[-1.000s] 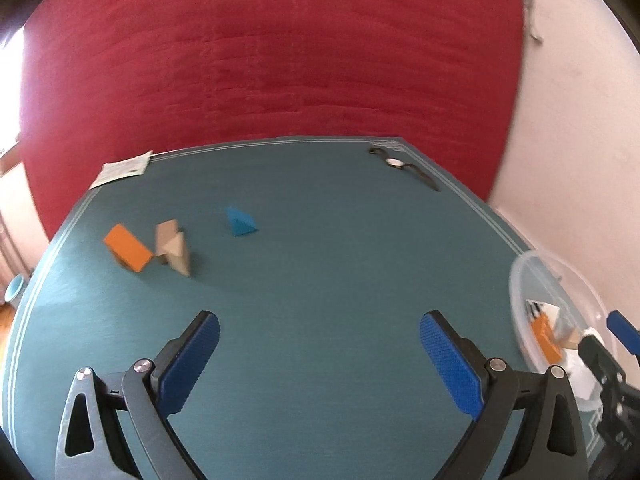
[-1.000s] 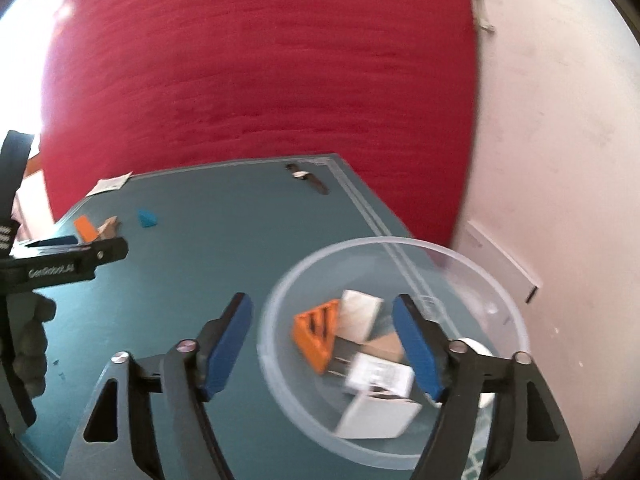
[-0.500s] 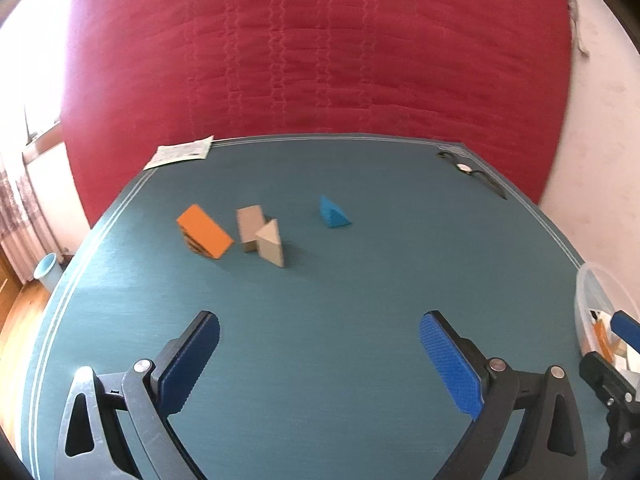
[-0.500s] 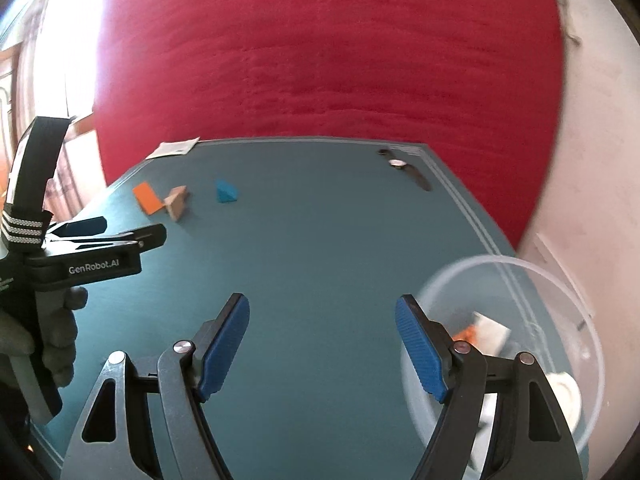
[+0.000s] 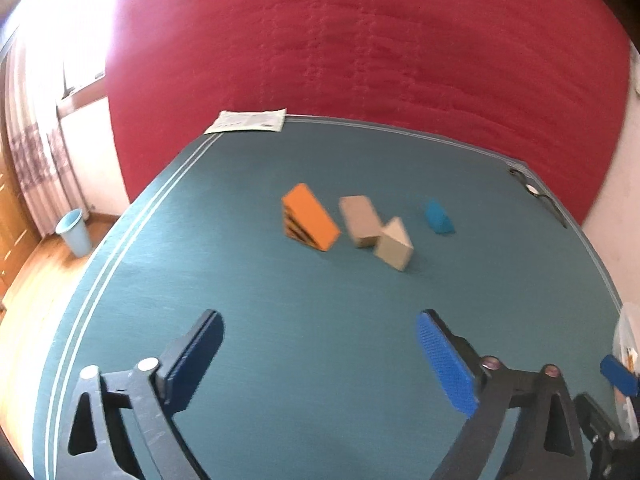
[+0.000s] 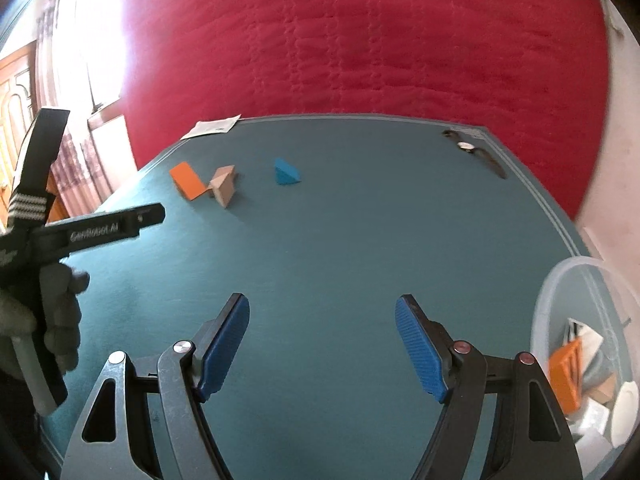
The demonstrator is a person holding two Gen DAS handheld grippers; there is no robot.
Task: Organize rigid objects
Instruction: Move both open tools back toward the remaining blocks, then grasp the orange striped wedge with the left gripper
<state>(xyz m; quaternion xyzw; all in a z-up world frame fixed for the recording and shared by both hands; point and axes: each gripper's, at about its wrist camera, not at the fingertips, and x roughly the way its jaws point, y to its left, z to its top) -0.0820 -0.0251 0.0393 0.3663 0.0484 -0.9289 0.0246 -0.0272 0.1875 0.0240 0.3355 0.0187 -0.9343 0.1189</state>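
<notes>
Four blocks lie on the teal table top: an orange wedge [image 5: 310,222], a tan brick [image 5: 360,220], a tan triangular block [image 5: 394,248] touching it, and a blue wedge [image 5: 438,218] apart to the right. My left gripper [image 5: 320,344] hovers short of them, its jaws closing with nothing between them. The right wrist view shows the same orange wedge [image 6: 187,180], tan blocks [image 6: 224,188] and blue wedge [image 6: 286,172] far ahead. My right gripper [image 6: 322,332] stands open over bare table. A clear plastic bowl [image 6: 560,300] at its right holds several blocks.
A wristwatch [image 6: 474,152] lies near the far right corner and a paper sheet [image 5: 248,120] at the far edge. A red quilted cloth hangs behind the table. A gloved hand [image 6: 60,300] holds the left gripper at the left. A blue bin [image 5: 74,232] stands on the floor.
Both grippers have swung left across the table. The blocks now sit nearer the middle of the left view, and the bowl has slid to the right edge. The left jaws have narrowed slightly.
</notes>
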